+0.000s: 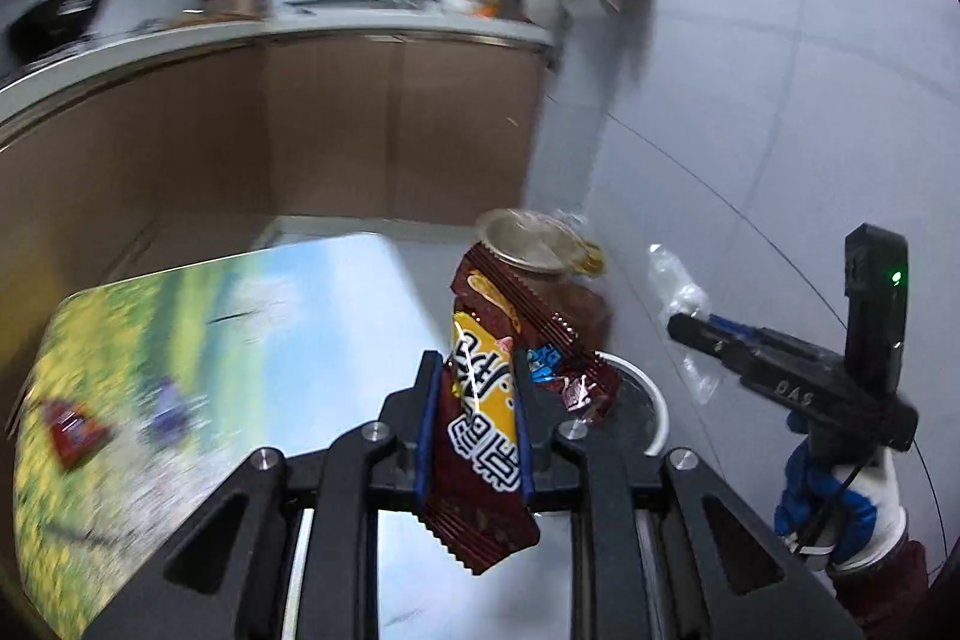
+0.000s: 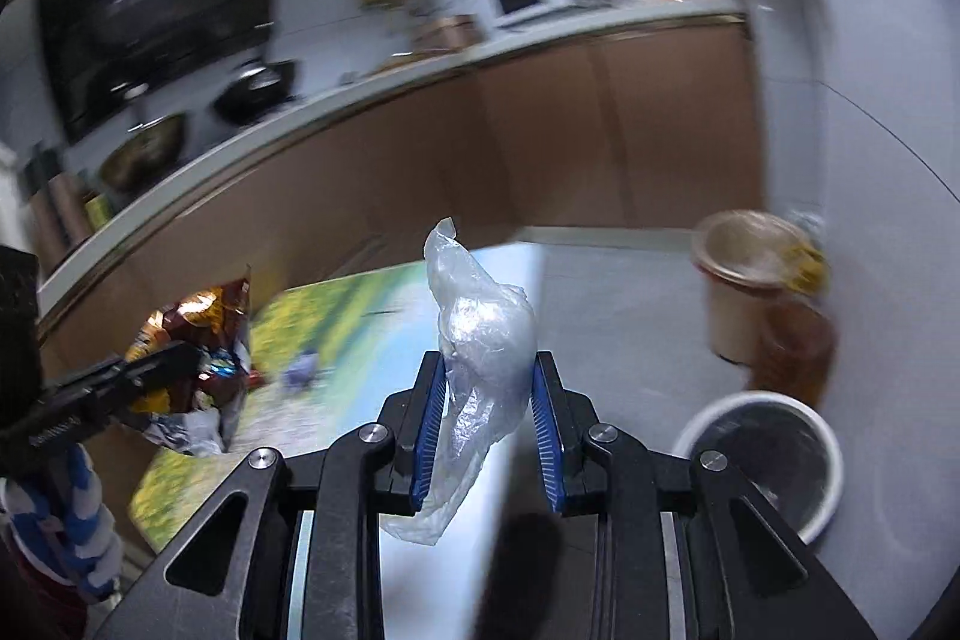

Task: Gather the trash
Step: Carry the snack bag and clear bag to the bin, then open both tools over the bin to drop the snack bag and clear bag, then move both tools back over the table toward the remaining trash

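My left gripper (image 1: 474, 370) is shut on a dark red and yellow snack wrapper (image 1: 480, 442), which stands up between the blue pads. In the right wrist view the same left gripper (image 2: 183, 355) comes in from the left with the crumpled wrapper (image 2: 201, 316). My right gripper (image 2: 489, 364) is shut on a clear plastic bag (image 2: 480, 334) that sticks up above the fingers. From the left wrist view, the right gripper (image 1: 678, 325) shows at the right with the plastic bag (image 1: 675, 283) at its tip. A white-rimmed round bin (image 2: 831, 460) stands on the floor ahead to the right; its rim (image 1: 657, 409) shows just behind the wrapper.
A table with a landscape-print cover (image 1: 180, 340) lies below left, with a red packet (image 1: 72, 427) and a small purple item (image 1: 171, 403) on it. A tan lidded bin (image 2: 744, 268) stands on the grey floor beyond the white bin. A kitchen counter with brown cabinets (image 1: 360, 118) runs behind. A gloved hand (image 1: 840, 508) holds the right gripper.
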A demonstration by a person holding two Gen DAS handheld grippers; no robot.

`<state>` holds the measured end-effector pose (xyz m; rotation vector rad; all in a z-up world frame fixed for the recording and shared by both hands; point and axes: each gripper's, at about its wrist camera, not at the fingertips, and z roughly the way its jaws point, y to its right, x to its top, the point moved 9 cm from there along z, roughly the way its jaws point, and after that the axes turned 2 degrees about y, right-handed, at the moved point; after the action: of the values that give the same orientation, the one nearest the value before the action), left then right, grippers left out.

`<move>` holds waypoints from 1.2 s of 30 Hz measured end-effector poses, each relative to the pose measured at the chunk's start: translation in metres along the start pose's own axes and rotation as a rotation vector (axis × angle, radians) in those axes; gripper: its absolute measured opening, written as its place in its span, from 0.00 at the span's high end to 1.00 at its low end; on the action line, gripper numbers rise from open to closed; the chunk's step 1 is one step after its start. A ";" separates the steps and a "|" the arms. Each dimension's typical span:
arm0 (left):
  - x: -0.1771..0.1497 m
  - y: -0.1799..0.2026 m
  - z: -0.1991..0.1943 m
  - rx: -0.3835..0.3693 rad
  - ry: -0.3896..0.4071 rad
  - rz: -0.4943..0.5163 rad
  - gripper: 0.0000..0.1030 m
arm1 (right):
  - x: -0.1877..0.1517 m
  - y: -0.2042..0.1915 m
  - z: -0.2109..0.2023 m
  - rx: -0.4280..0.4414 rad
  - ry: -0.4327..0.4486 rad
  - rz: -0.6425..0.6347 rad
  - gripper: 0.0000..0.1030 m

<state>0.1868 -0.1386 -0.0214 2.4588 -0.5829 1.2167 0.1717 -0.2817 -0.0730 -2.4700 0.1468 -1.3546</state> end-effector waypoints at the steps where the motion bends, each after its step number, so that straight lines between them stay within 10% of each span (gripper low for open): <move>1: 0.004 0.013 0.018 -0.020 -0.022 0.018 0.81 | -0.003 0.020 0.003 -0.030 -0.005 0.024 0.72; 8: 0.007 0.088 0.143 -0.116 -0.171 0.127 0.81 | -0.030 0.138 0.033 -0.208 -0.074 0.176 0.72; 21: -0.039 0.146 0.324 -0.164 -0.408 0.105 0.72 | -0.076 0.244 0.100 -0.351 -0.211 0.274 0.69; 36: -0.035 0.141 0.330 -0.194 -0.402 0.010 0.59 | -0.096 0.273 0.111 -0.412 -0.252 0.280 0.52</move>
<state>0.3182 -0.4054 -0.2243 2.5417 -0.7776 0.6305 0.2295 -0.4908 -0.2941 -2.7880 0.7471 -0.9623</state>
